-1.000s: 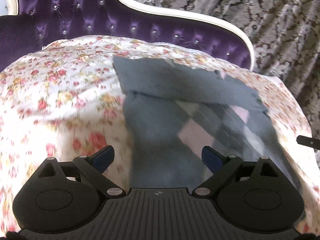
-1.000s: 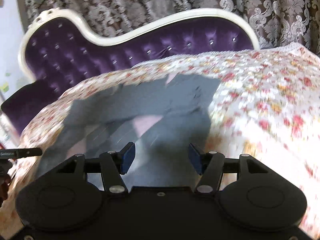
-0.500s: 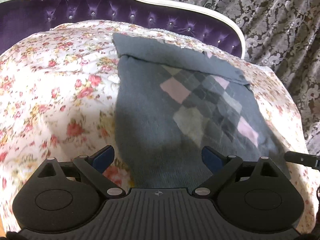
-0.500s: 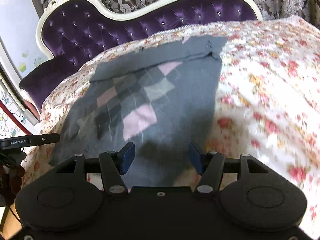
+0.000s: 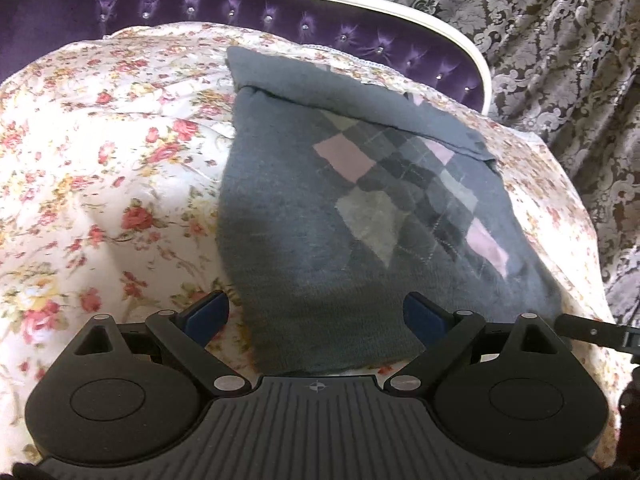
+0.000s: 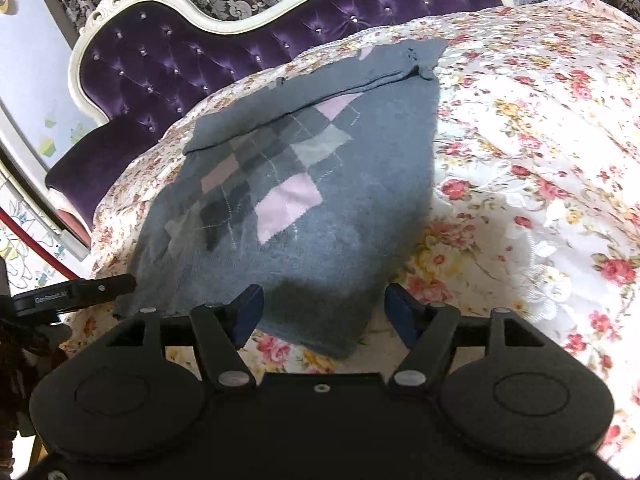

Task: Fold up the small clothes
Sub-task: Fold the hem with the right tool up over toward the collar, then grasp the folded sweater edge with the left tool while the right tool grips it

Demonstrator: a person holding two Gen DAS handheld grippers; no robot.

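Observation:
A small grey knit garment with a pink and grey diamond pattern (image 5: 360,208) lies flat on the flowered bedspread (image 5: 100,168), its far edge folded over in a band. It also shows in the right wrist view (image 6: 288,200). My left gripper (image 5: 316,316) is open and empty, just above the garment's near left corner. My right gripper (image 6: 324,312) is open and empty, just above the garment's near right corner. Neither touches the cloth.
A purple tufted headboard with a white frame (image 5: 280,12) stands behind the bed, patterned curtains (image 5: 560,40) beyond it. The flowered bedspread (image 6: 540,160) spreads wide to the right of the garment. The left gripper's edge (image 6: 76,292) shows at the left of the right wrist view.
Both grippers have pulled back toward the garment's near edge and the blur has settled. The garment now lies flat and still. Both jaws stay open.

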